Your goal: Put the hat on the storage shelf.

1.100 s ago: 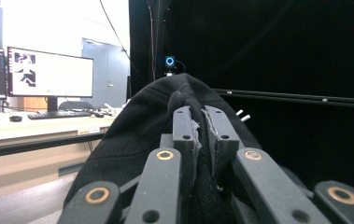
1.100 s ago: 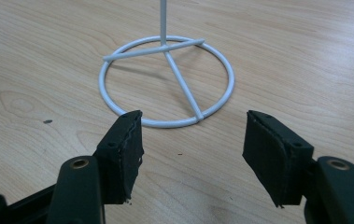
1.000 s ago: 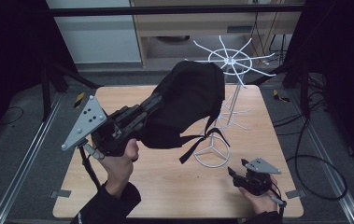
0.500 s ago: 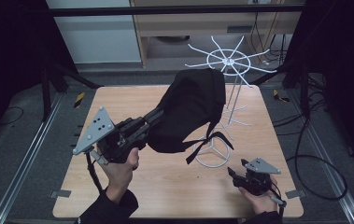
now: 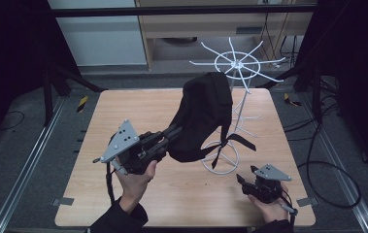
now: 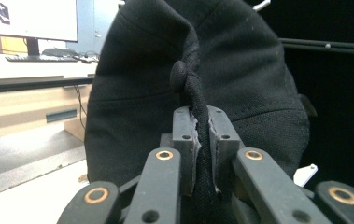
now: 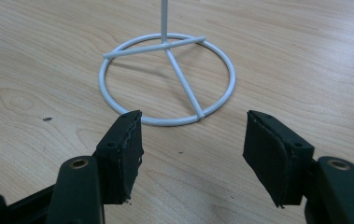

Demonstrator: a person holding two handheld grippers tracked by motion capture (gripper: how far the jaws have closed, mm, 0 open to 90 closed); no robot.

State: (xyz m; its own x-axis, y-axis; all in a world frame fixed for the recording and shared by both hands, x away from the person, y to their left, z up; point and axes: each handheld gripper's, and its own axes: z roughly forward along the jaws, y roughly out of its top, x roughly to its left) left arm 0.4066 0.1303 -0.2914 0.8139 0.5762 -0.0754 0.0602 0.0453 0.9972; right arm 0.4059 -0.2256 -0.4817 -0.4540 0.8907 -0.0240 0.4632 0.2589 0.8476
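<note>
Two grippers: our left gripper (image 5: 164, 141) pinches the black cap (image 5: 203, 116), no logo readable; right gripper (image 5: 243, 182) gapes empty.

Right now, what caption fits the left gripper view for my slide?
Left tool pinches the black cap by its crown fabric, just below the top button.
</note>
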